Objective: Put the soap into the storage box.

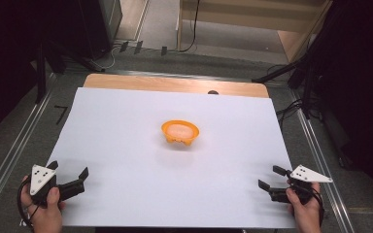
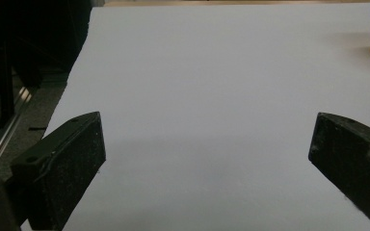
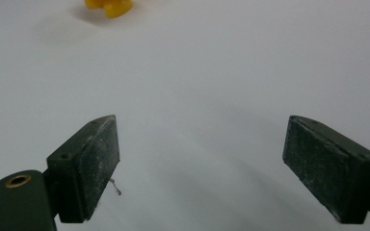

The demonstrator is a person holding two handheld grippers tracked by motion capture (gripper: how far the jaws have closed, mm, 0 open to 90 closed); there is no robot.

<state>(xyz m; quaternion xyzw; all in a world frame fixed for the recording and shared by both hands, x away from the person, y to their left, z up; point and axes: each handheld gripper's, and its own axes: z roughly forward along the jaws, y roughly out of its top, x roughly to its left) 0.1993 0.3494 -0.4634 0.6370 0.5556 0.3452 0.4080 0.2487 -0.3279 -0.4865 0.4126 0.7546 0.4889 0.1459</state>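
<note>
Orange, small and footed, a plastic bowl [image 1: 180, 132] stands upright on the white sheet [image 1: 126, 145] covering the wooden tabletop [image 1: 175, 83], well ahead of both sets of fingers and between them. The left gripper [image 1: 69, 171] has its black fingers [image 2: 62, 163] spread wide, with nothing between them; the bowl lies far forward, to their right. The right gripper [image 1: 272, 177] also has its fingers [image 3: 89, 163] spread and empty; the bowl lies far forward, to their left.
</note>
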